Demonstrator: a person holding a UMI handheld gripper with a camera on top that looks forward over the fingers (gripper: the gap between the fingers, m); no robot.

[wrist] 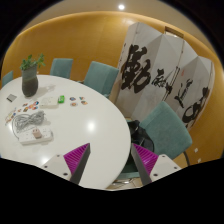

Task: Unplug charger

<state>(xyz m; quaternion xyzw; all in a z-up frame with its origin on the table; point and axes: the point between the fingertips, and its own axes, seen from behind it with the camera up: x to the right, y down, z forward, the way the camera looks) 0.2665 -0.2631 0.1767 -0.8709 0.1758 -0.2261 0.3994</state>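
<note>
The claw (110, 160) hangs wide and empty; far left on the white tabletop (90, 130) lies the charger (30, 125), probably light, rigid; grip its body, not the cable

You get warm, yellowish room light, moderate in level. One small bright ceiling light (121, 7) shows overhead and is blown out to a white spot. The white table (95, 125) reflects that light evenly, with no hard glare; the things on it cast only soft, short shadows. The orange wall (75, 35) darkens toward its far ends. Your lens bends straight lines strongly: the table rim and the folding screen (165, 85) bow outward. Detail is soft throughout, and small items on the table stay indistinct.
</note>
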